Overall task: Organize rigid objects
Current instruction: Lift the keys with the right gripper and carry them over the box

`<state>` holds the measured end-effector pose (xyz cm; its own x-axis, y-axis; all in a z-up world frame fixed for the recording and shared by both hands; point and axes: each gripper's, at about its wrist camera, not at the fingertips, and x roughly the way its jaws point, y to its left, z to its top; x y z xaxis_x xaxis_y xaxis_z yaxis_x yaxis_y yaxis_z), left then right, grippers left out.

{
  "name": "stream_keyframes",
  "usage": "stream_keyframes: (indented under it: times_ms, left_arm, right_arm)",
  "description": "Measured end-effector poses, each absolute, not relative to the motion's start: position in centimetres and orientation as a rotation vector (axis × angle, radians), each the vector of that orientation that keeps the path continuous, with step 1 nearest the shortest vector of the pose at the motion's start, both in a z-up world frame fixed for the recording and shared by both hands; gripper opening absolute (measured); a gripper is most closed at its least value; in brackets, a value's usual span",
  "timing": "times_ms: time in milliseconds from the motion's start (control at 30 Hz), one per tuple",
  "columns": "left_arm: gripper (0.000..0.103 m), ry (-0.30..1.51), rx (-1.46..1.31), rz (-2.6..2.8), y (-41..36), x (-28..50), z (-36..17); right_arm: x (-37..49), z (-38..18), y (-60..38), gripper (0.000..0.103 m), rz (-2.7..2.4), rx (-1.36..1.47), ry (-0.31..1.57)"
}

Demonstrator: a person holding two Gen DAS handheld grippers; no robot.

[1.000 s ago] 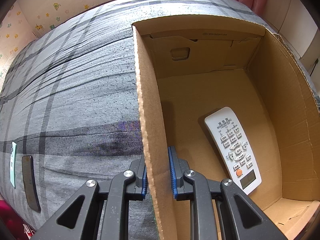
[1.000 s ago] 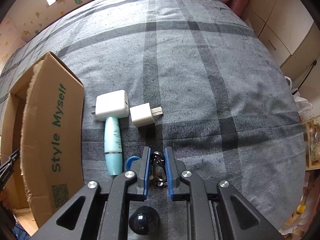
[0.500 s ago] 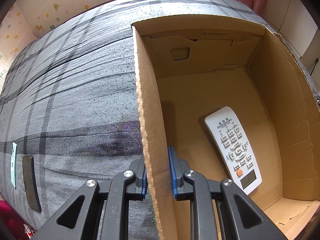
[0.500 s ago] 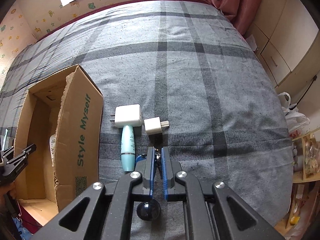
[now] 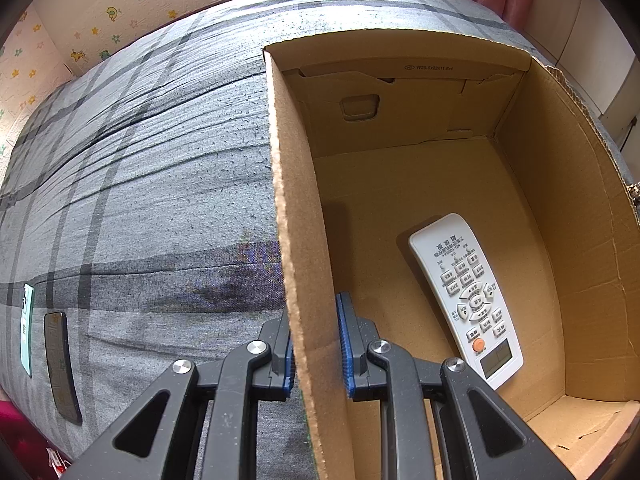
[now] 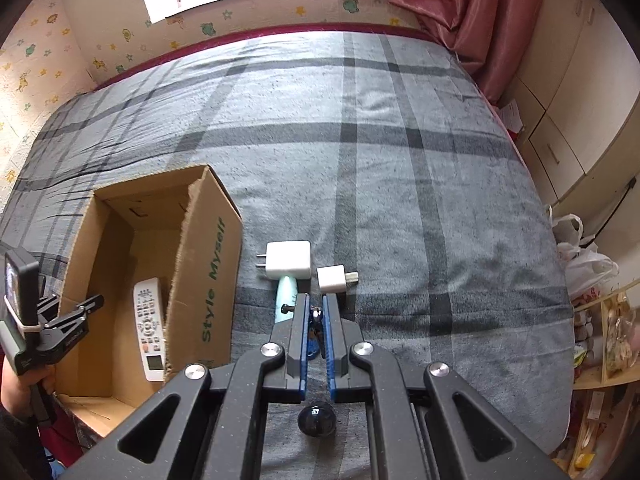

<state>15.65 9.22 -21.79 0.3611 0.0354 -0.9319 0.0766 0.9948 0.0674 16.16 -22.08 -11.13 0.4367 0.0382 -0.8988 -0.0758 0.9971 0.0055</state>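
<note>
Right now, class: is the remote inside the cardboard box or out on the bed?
Inside. The remote lies face up on the floor of the box, walls around it.

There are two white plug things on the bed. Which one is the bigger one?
The bigger one is the white charger nearer the cardboard box, with its prongs pointing towards the box. The smaller white plug lies on its other side, prongs pointing away.

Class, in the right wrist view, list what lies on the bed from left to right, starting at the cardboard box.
cardboard box → large white charger → small white charger. The remote lies inside the box; the teal tube is partly hidden behind the right tongs, so I leave it out.
</note>
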Motion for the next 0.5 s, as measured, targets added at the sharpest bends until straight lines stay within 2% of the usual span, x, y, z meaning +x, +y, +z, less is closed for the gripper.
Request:
stream_keyframes:
  times_ms: [500]
  left_arm:
    - [0.019, 1.202, 0.104, -0.027, 9.2, 15.6, -21.8]
  right_arm:
    - [16.0, -5.4, -17.9, 0.005, 0.155, -0.081, 1.009]
